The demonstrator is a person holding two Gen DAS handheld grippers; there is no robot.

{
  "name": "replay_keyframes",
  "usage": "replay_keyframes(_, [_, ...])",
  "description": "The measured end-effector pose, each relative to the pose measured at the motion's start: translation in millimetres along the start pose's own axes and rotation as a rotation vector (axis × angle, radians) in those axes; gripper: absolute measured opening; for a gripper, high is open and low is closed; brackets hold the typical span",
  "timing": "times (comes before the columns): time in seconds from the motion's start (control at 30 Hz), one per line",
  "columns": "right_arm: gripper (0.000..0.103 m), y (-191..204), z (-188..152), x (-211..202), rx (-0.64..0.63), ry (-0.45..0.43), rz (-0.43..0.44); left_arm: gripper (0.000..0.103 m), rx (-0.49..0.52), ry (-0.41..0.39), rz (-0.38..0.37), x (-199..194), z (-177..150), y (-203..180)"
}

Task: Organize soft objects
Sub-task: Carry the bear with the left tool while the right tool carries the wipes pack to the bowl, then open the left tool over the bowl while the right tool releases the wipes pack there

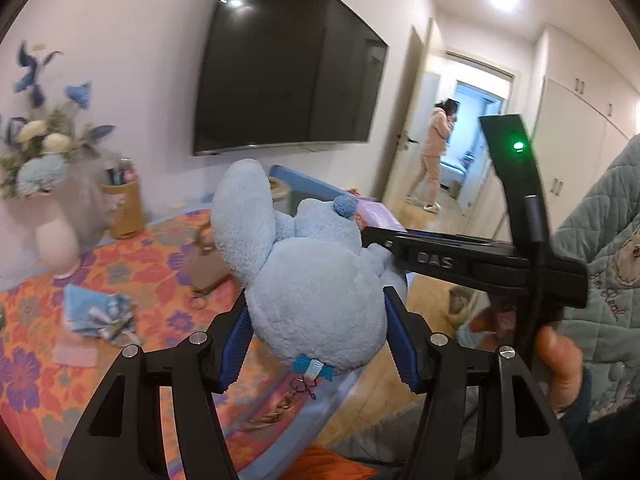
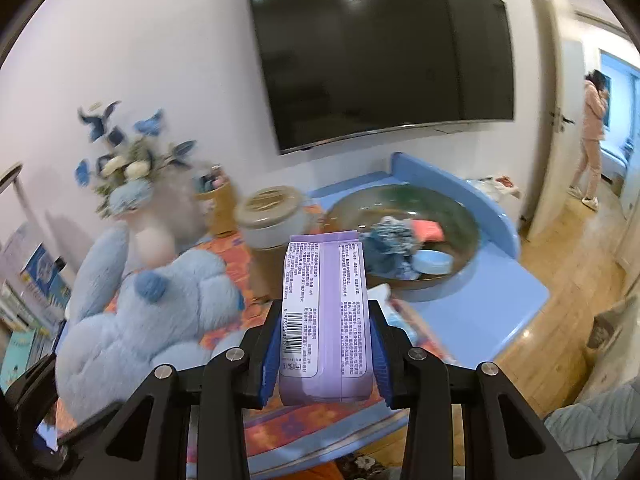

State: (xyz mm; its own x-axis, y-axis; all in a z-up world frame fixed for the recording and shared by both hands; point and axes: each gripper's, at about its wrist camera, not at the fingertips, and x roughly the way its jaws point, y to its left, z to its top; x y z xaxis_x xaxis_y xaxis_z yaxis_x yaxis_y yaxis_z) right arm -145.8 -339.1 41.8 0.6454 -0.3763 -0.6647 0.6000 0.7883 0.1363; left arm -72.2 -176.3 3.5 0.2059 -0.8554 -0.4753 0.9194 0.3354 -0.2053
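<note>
My left gripper [image 1: 318, 340] is shut on a pale blue plush rabbit [image 1: 312, 280] and holds it up above the floral table edge; its blue tag hangs down. The same plush [image 2: 148, 312] shows at the left of the right wrist view. My right gripper [image 2: 324, 344] is shut on a purple soft tissue pack [image 2: 324, 320], held upright above the table. The right gripper's body [image 1: 480, 264] crosses the left wrist view just right of the plush.
A floral cloth [image 1: 132, 280] covers the table. On it stand a white vase of blue flowers [image 1: 56, 240], a yellow cup [image 1: 124, 208], a folded blue cloth [image 1: 96, 312], a lidded jar [image 2: 272, 216]. A round dark tray [image 2: 460, 224] holds cloths and a blue bowl. A person stands in the doorway [image 1: 432, 160].
</note>
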Motion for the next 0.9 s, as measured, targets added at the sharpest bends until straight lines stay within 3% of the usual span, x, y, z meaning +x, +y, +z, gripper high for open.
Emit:
replay_keyframes(0.23, [0.038,-51.0,14.0,16.8,0.108,-0.004,-0.053,0.058,0.049,0.067,-0.023,47.8,37.0,-21.3])
replay_keyframes(0.43, [0.038,-120.1,51.5,63.9,0.325,0.014,0.046,0.058,-0.055,0.108,0.008,118.1,97.2,-16.0])
replay_keyframes(0.53, [0.038,-149.8,70.9,94.8,0.408,0.041,0.049,0.058,-0.12,0.118,0.025,161.7,126.8,-5.1])
replay_keyframes(0.67, [0.038,-191.1,91.9,145.7,0.489,0.097,0.011,0.058,-0.181,0.139,0.053,208.2,141.1,3.7])
replay_keyframes(0.8, [0.042,-208.5,102.2,188.9,0.506,0.137,-0.018,0.066,-0.174,0.154,0.158,250.5,144.8,6.7])
replay_keyframes(0.83, [0.044,-212.0,102.3,201.3,0.502,0.15,-0.063,0.067,-0.155,0.157,0.148,256.6,145.7,5.2])
replay_keyframes(0.9, [0.047,-214.5,96.1,212.0,0.501,0.183,-0.045,0.075,-0.144,0.152,0.118,261.8,146.5,5.3])
